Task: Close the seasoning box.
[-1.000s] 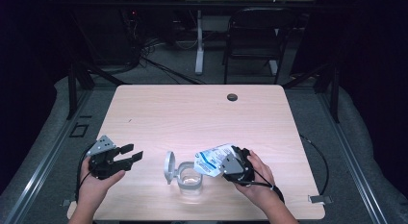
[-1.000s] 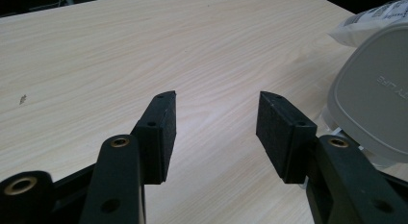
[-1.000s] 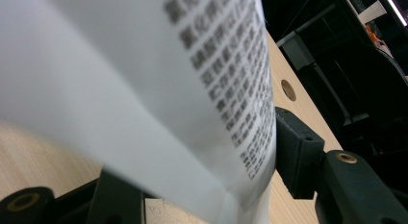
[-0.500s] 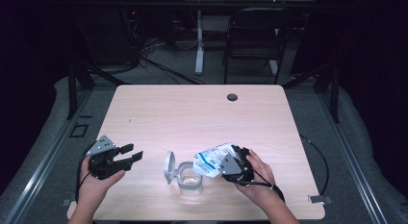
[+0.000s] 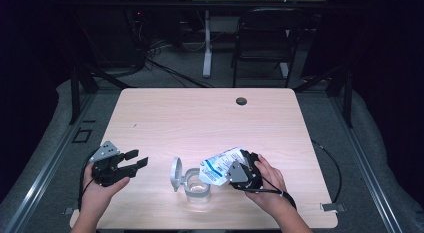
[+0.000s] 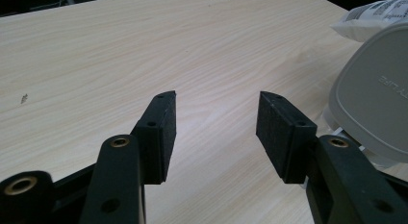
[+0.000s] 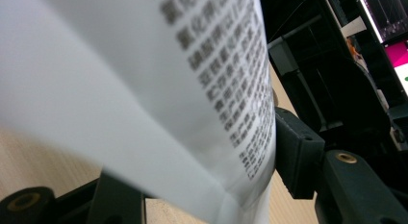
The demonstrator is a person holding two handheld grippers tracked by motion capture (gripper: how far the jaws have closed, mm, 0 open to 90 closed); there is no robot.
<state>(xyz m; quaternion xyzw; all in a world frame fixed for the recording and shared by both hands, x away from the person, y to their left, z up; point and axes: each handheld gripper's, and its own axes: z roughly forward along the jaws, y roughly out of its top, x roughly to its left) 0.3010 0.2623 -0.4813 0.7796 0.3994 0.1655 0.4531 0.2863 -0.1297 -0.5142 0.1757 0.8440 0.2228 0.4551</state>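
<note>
A white printed pouch [image 5: 218,164] is tilted over a clear container [image 5: 196,185] whose grey lid [image 5: 175,174] stands hinged open at its left. My right gripper [image 5: 239,169] is shut on the pouch; in the right gripper view the pouch [image 7: 159,84] sits between the jaws, pressed against the right pad [image 7: 294,149]. My left gripper [image 5: 134,160] rests near the table's front left, open, with nothing between its pads [image 6: 166,132]. In the left gripper view the grey lid [image 6: 373,99] and a corner of the pouch [image 6: 370,15] lie to the right.
The light wooden table [image 5: 200,118] has a round cable hole [image 5: 241,101] near its far edge. A black chair [image 5: 262,38] and a desk leg [image 5: 206,43] stand beyond it. Cables trail from both grippers off the table's sides.
</note>
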